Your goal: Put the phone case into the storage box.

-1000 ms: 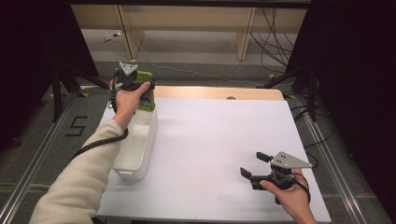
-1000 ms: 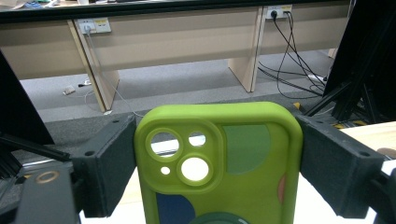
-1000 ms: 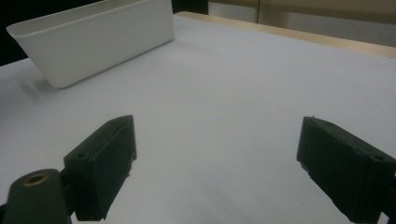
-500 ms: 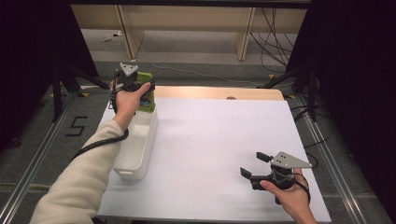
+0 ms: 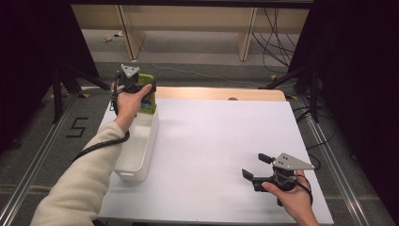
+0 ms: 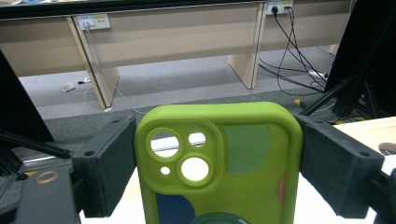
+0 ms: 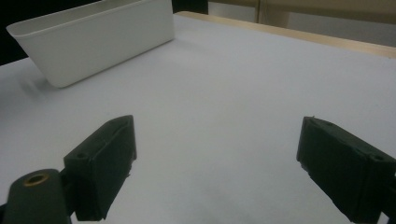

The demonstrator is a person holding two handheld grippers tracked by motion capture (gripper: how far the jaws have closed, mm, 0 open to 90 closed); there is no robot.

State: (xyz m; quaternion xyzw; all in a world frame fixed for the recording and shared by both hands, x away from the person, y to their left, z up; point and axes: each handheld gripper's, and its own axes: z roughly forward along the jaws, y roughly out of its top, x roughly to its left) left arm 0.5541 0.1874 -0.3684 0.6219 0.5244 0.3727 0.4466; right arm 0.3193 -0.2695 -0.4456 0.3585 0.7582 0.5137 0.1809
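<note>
Green silicone phone case is pinched by its side edges between my left fingers, upright above the far end of the white bin. Soft sides could flex and slip out, missing it. My right fingers rest spread, empty, over the surface.

A rectangular table with a smooth white top and a pale wooden strip along its far edge carries everything. A long white plastic bin rests directly on its left side.
</note>
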